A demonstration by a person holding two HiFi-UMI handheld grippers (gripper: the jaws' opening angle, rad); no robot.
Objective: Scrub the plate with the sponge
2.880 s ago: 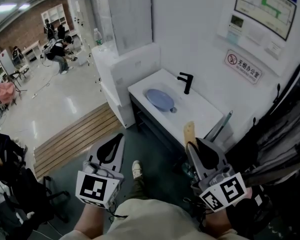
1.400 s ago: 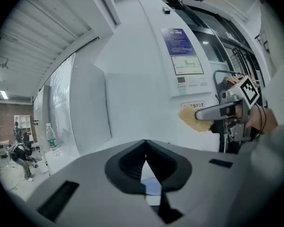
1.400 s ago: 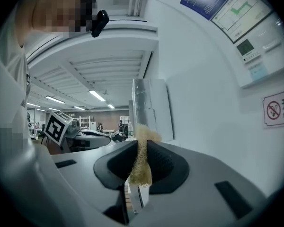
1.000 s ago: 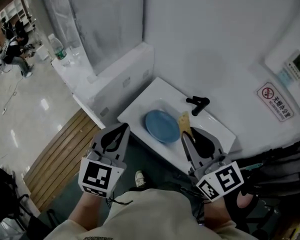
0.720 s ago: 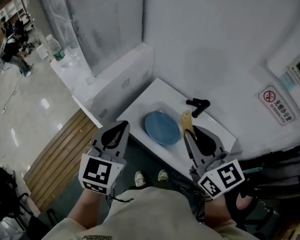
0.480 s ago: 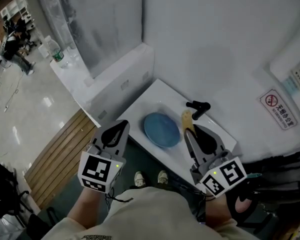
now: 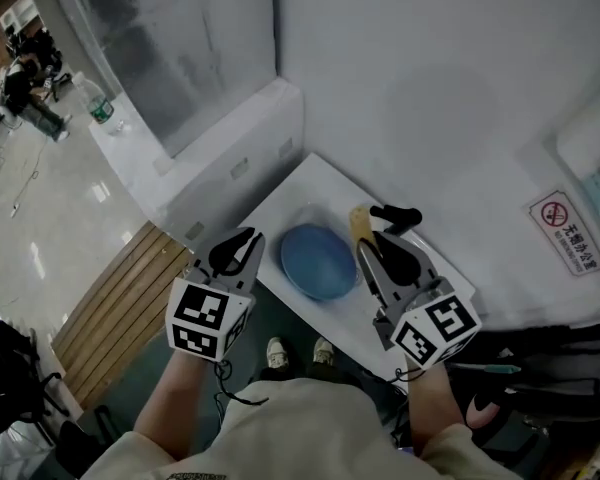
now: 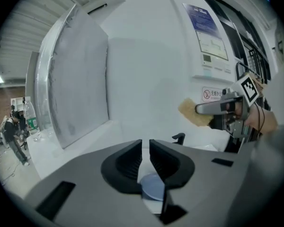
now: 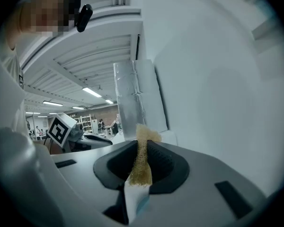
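Observation:
A round blue plate (image 7: 318,261) lies in the white sink (image 7: 286,204), below a black faucet (image 7: 398,215). My right gripper (image 7: 368,245) hangs over the plate's right rim, shut on a thin yellow sponge (image 7: 359,219) that sticks out past its jaws. The right gripper view shows the sponge (image 9: 143,161) pinched upright between the pads. My left gripper (image 7: 246,242) hovers at the sink's front left edge, its jaws opening with a narrow gap and nothing between them. Beyond those jaws (image 8: 145,148) the plate (image 8: 154,189) shows, and the sponge (image 8: 193,113) is up right.
A white boxed ledge (image 7: 220,138) adjoins the sink on the left, with a water bottle (image 7: 98,108) further back. A white wall rises right behind the sink, with a no-smoking sign (image 7: 565,233). Wooden slats (image 7: 110,288) and the person's shoes (image 7: 280,351) lie below.
Both grippers have come closer to the sink. The right one with the sponge now sits beside the faucet, over the plate's edge. The left one has neared the sink's front.

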